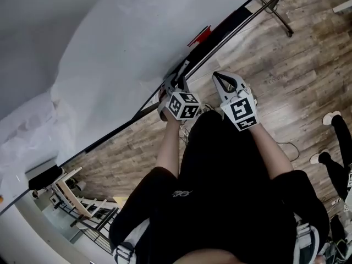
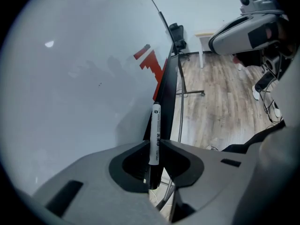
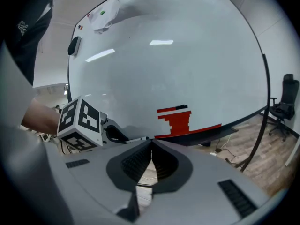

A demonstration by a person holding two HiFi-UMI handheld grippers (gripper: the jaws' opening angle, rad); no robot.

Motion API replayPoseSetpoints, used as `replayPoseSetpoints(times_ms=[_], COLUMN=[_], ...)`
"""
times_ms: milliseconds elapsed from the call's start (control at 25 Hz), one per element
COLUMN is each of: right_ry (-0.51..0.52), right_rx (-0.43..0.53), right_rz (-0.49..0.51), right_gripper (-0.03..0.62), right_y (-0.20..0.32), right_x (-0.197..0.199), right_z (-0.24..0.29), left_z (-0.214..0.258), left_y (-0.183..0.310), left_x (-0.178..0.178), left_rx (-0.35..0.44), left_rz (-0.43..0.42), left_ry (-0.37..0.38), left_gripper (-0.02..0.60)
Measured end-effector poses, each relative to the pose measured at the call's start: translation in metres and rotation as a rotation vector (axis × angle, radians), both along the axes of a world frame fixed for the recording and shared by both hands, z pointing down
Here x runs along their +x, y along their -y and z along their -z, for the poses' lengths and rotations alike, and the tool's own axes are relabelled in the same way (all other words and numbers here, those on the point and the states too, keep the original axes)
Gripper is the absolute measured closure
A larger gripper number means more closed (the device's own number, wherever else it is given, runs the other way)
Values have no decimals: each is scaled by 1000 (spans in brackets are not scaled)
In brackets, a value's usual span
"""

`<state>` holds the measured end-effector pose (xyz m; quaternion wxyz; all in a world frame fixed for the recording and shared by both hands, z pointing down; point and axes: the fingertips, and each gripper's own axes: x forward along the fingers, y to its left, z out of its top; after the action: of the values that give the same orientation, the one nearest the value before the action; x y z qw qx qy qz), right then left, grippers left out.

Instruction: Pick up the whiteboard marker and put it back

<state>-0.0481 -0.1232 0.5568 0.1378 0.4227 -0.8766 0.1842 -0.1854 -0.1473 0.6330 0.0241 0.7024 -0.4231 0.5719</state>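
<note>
A white whiteboard marker [image 2: 155, 130] with a black cap end is clamped between the jaws of my left gripper [image 2: 154, 146], pointing along the black tray [image 2: 169, 81] at the whiteboard's lower edge. In the head view the left gripper [image 1: 177, 82] sits right at that tray [image 1: 220, 31], against the whiteboard [image 1: 121, 43]. My right gripper [image 1: 221, 77] hovers beside it over the floor, shut with nothing between its jaws. The right gripper view shows its closed jaws [image 3: 151, 145], the left gripper [image 3: 115, 134] and the marker's tip [image 3: 137, 138].
A red block drawing [image 3: 178, 121] marks the board just above the tray. A black eraser [image 3: 73, 45] clings to the board's upper left. An office chair [image 3: 283, 100] and the stand's legs [image 1: 280, 7] are on the wooden floor. Another person's legs [image 1: 336, 158] are at the right.
</note>
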Motion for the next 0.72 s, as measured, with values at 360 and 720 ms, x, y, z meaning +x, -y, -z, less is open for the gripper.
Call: replayPoseSetpoints(times_ms=[360, 720], right_ry=[16, 64], right_rx=[44, 63], right_rz=[90, 229], right_gripper=[591, 591], right_y=[5, -18], right_x=[-22, -77], right_z=[20, 42], left_z=[40, 97], left_y=[-8, -39], left_x=[-3, -26], left_rx=[153, 350], left_rz=[68, 264], left_ry=[-83, -405], left_gripper=[514, 514])
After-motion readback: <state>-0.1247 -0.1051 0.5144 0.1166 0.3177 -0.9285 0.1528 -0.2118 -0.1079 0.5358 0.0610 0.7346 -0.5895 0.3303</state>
